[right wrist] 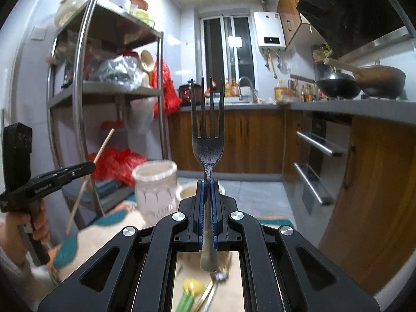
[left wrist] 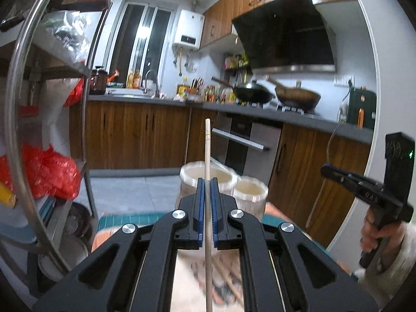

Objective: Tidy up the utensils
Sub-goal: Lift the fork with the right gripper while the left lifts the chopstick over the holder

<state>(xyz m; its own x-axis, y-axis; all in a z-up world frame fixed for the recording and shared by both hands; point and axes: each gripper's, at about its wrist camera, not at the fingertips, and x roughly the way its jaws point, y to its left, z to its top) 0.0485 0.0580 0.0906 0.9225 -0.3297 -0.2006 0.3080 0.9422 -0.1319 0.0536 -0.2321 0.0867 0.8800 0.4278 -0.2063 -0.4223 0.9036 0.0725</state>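
Two grippers up, each clamped on one utensil. Left gripper (left wrist: 207,182): blue pads pressed together on a pale wooden chopstick (left wrist: 207,150), which runs straight up between the jaws, tip above the fingertips, lower end trailing back under the body. Right gripper (right wrist: 207,184): jaws pinched on the neck of a metal fork (right wrist: 207,140), tines up, handle hanging back below the pads. From the right wrist view the left gripper shows at far left with the chopstick slanting through it, a hand (right wrist: 28,223) wrapped on its grip; from the left wrist view the right gripper sits at far right, fork seen edge-on and thin. Just beyond the fingertips, two pale ribbed jars, the taller jar (right wrist: 155,189) beside a shorter jar (right wrist: 188,191), both open-topped, standing on a patterned cloth (right wrist: 114,223) with teal patches. More utensils lie blurred on the surface below the grippers. Further out: metal shelving rack (right wrist: 78,98) with red bags, wood-front cabinets, grey counter (right wrist: 338,109), two woks on the hob.
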